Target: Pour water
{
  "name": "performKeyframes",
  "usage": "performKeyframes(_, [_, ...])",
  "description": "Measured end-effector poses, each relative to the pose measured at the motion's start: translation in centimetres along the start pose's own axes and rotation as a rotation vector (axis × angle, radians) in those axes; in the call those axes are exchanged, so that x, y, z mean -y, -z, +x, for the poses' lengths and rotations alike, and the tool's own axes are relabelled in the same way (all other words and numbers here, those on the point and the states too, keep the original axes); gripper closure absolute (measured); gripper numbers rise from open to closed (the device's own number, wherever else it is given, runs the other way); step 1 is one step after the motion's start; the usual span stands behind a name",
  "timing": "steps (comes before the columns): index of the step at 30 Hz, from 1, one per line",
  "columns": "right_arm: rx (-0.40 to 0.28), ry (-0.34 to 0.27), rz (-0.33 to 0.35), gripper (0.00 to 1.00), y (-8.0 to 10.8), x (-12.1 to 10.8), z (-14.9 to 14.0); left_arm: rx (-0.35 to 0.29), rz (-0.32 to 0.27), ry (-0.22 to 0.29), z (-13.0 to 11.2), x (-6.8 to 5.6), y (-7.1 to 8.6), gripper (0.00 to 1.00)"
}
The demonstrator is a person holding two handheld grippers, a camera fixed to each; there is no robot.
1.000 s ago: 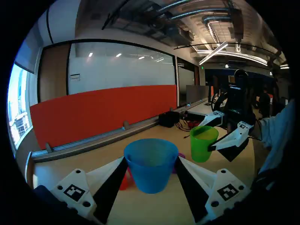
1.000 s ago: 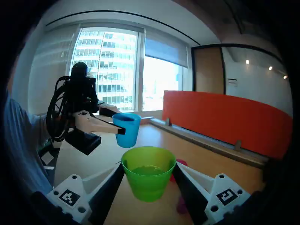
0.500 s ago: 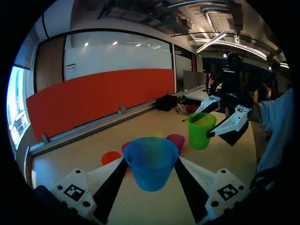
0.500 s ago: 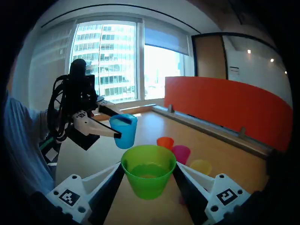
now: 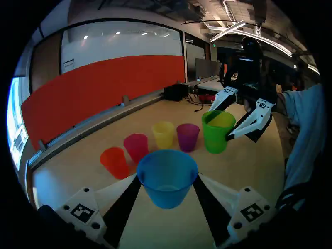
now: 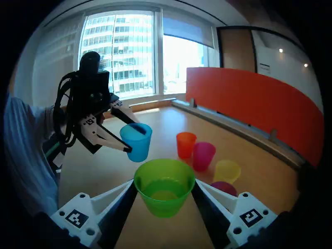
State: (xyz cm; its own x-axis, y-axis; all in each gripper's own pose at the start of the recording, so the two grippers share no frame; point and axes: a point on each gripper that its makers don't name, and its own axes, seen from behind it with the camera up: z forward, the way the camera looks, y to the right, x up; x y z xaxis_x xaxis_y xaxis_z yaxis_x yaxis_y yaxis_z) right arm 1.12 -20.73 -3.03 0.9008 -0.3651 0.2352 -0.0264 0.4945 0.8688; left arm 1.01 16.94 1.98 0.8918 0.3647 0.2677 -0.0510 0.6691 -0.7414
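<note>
My left gripper [image 5: 167, 186] is shut on a blue cup [image 5: 167, 176], held upright above the wooden table [image 5: 249, 157]; the same blue cup [image 6: 136, 141] and left gripper [image 6: 126, 139] appear in the right gripper view. My right gripper [image 6: 164, 193] is shut on a green cup [image 6: 164, 186] with water in its bottom. In the left gripper view the green cup [image 5: 217, 130] hangs to the right, held by the right gripper [image 5: 222, 126]. The two cups are apart.
A row of cups stands on the table: orange [image 5: 114, 162], pink [image 5: 136, 147], yellow [image 5: 163, 134], purple [image 5: 187, 136]. The same orange cup [image 6: 185, 144], pink cup [image 6: 203, 155], yellow cup [image 6: 226, 171] and purple cup [image 6: 224, 187] stand beyond the green one. A person's sleeve [image 5: 305, 124] is at the right.
Both grippers have tilted downward with their cups, bringing the row of cups on the table into view. The blue and green cups stay gripped and apart.
</note>
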Motion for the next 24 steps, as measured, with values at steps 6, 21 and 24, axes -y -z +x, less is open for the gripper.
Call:
performKeyframes(6, [0.045, 0.014, 0.006, 0.09, -0.5, -0.2, -1.7, 0.061, -0.022, -0.013, -2.0, -0.4, -0.7, 0.14])
performKeyframes(21, [0.104, 0.038, 0.002, 0.09, -1.6, -0.5, -4.2, 0.13, -0.049, -0.016, -5.7, -1.2, -2.9, 0.14])
performKeyframes(24, [0.108, 0.039, 0.002, 0.09, -1.7, -0.4, -4.4, 0.132, -0.048, -0.012, -6.1, -1.2, -3.1, 0.14])
